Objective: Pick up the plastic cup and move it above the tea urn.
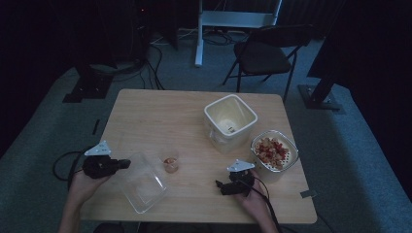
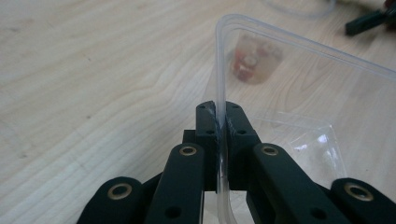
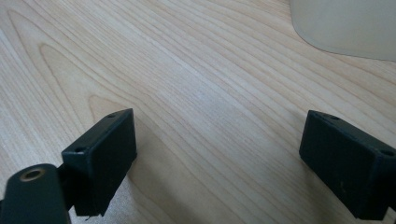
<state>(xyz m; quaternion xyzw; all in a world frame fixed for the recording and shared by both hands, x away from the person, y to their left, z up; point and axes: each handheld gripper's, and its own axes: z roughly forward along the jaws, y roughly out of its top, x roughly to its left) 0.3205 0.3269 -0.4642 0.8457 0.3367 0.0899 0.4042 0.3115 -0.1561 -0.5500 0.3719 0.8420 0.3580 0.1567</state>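
High view: my left gripper [image 1: 125, 163] sits at the table's [image 1: 160, 111] left-front edge, jaws clamped on the rim of the clear plastic lid [image 1: 143, 182], which lies near the front-left corner w/ a small cup [image 1: 170, 164] just beside it. Left gripper view confirms it: the left gripper's [image 2: 219, 122] jaws are pinched tight on the lid's [image 2: 299, 93] thin edge, cup [image 2: 254, 58] visible thru the plastic. My right gripper [image 3: 219, 154] is spread wide over bare wood, holding nothing; in high view it [image 1: 218, 184] rests near the strainer bowl [image 1: 274, 150], w/ the white container [image 1: 230, 121] farther back.
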